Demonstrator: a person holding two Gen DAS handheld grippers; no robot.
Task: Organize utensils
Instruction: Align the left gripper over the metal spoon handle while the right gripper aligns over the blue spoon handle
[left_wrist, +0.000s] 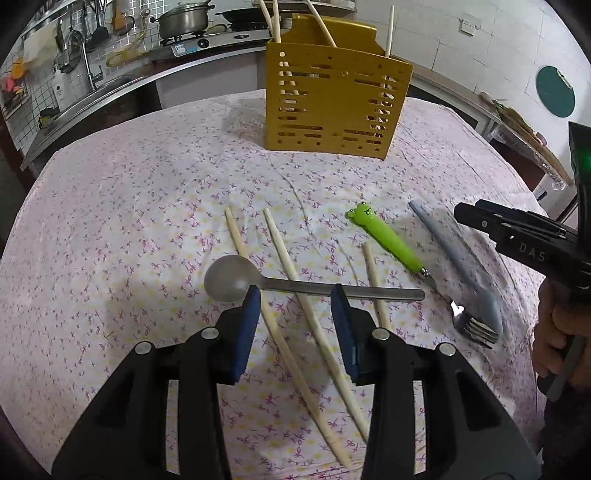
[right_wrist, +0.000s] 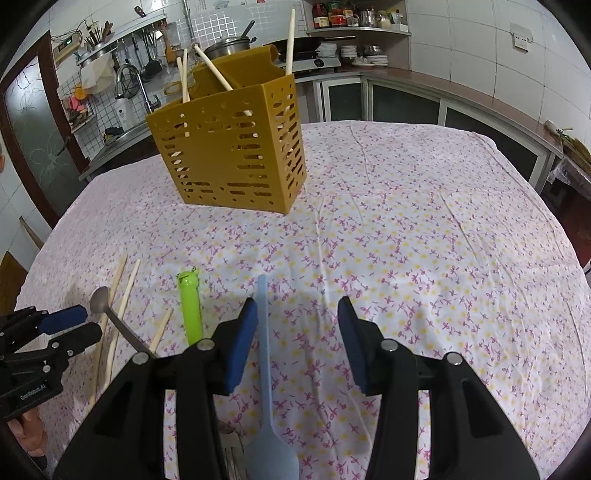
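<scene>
A yellow slotted utensil holder (left_wrist: 332, 99) stands at the far side of the table with several chopsticks in it; it also shows in the right wrist view (right_wrist: 232, 151). On the floral cloth lie a metal spoon (left_wrist: 236, 280), three loose chopsticks (left_wrist: 288, 258), a fork with a green frog handle (left_wrist: 384, 236) and a pale blue spoon (left_wrist: 458, 258). My left gripper (left_wrist: 295, 295) is open, its jaws just in front of the metal spoon's handle and over two chopsticks. My right gripper (right_wrist: 297, 308) is open and empty above the cloth, with the blue spoon (right_wrist: 266, 369) beside its left finger.
The table is covered by a pink floral cloth (right_wrist: 406, 240). A kitchen counter with a sink (left_wrist: 85, 96), stove and pots (left_wrist: 184, 22) runs behind the table. Cabinets (right_wrist: 406, 99) line the right side.
</scene>
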